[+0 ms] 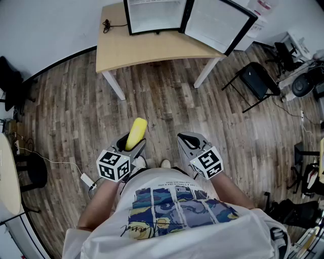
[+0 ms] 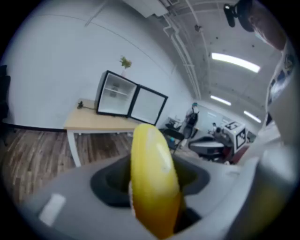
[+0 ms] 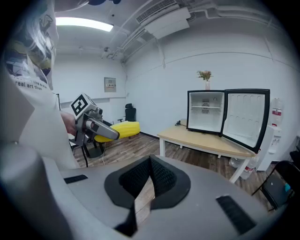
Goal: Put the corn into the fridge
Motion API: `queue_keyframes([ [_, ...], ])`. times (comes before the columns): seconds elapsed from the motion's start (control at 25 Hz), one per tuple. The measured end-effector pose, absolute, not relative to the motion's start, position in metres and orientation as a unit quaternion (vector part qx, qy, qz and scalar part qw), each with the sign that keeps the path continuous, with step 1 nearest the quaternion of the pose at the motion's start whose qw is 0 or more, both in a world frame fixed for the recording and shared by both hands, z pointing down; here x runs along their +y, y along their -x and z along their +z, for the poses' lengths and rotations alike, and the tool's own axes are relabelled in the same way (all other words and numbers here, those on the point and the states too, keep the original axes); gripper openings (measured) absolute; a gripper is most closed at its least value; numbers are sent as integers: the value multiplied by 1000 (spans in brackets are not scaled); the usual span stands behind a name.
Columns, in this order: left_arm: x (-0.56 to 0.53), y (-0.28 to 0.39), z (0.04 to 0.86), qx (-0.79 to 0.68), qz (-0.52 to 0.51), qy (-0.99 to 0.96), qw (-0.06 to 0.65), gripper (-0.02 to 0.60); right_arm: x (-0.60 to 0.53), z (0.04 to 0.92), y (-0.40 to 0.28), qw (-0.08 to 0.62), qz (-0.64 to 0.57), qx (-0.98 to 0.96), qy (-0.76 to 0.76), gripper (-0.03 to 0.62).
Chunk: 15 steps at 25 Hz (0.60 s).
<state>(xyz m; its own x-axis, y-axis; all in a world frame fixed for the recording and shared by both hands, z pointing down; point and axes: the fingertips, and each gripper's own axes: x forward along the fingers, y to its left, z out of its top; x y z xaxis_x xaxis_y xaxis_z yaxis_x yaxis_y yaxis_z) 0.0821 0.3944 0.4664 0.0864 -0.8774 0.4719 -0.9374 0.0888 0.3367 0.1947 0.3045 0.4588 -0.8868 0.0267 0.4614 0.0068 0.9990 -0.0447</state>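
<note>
In the head view, your left gripper [image 1: 129,147] pinches the corn [image 1: 136,133] by its near end. Its long axis runs along the jaws, and the free tip points toward the open fridge [image 1: 154,16] on the counter [image 1: 152,49], well apart from it. Your right gripper [image 1: 188,143] aims toward the fridge too.

In the left gripper view, the jaws clamp the corn's lower end and its tip angles up toward the fridge.

In the right gripper view, the jaws are pressed together on nothing. The corn lies level, left of the fridge, with its tip toward it.

Wooden table [image 1: 152,50] carries open fridge [image 1: 154,15], black cable [image 1: 107,24].
</note>
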Motion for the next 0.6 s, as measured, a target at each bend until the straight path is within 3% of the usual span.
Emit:
queue_keyframes([
  [0.6,327,-72,469,-685,55,-663,297,255,237,482,-207,241,50,-969,5,11],
])
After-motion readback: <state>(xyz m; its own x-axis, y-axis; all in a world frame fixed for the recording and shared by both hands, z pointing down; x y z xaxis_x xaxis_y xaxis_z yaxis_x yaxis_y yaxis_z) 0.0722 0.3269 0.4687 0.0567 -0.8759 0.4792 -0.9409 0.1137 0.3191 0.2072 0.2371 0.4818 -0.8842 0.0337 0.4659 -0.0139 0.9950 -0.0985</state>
